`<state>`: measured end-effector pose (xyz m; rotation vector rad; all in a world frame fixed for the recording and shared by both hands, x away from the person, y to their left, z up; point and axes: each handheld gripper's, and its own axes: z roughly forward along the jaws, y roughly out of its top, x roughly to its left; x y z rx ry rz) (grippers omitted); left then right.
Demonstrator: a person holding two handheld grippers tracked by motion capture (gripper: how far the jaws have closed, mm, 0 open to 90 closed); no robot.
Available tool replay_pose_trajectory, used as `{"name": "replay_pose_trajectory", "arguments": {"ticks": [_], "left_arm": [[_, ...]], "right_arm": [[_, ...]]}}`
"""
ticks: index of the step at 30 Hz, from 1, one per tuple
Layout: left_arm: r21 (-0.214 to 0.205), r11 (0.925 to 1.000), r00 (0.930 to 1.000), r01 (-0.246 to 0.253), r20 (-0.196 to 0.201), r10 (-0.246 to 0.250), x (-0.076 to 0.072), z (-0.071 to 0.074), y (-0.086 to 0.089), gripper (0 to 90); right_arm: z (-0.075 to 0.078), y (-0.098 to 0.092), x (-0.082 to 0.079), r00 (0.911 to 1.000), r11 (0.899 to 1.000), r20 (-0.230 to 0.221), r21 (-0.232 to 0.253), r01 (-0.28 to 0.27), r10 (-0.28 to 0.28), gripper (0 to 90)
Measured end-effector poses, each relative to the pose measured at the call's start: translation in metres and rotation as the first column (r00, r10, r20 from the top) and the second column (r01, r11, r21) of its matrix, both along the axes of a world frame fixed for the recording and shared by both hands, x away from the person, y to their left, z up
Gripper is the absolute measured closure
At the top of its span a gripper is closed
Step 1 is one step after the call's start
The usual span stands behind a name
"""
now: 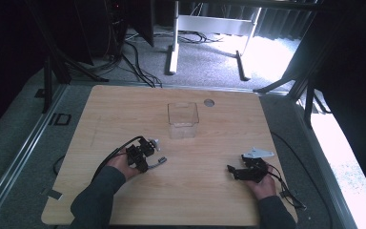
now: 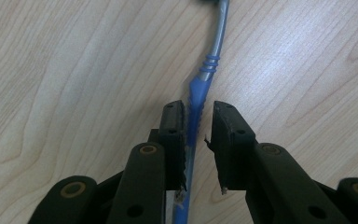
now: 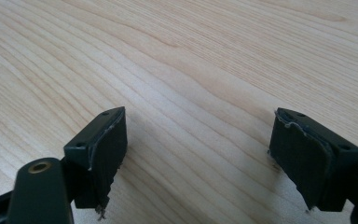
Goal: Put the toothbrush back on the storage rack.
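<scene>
The toothbrush [image 2: 196, 100] lies flat on the wooden table [image 1: 124, 107], at the near left, its blue handle between the jaws of your left gripper [image 2: 198, 116]. These jaws are narrow but one pad seems not yet pressing. It looks light, stiff and a little slippery, so take it at the ribbed blue part. Your right gripper [image 3: 198, 154] rests wide apart at the near right, and the clear container [image 1: 183, 119] stands farther, at the middle
</scene>
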<state>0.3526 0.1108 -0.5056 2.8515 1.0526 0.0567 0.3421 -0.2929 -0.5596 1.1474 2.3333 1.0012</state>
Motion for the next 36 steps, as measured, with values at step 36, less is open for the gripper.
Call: {"name": "replay_pose_trajectory", "arguments": {"ticks": [36], "left_arm": [[0.031,0.9992,0.9987,0.025,-0.045,-0.023,0.006,-0.012,-0.004,81.7]], "right_arm": [[0.000,0.000,0.000,1.0000,1.000,-0.001,0.000,0.001,-0.001,18.7]]}}
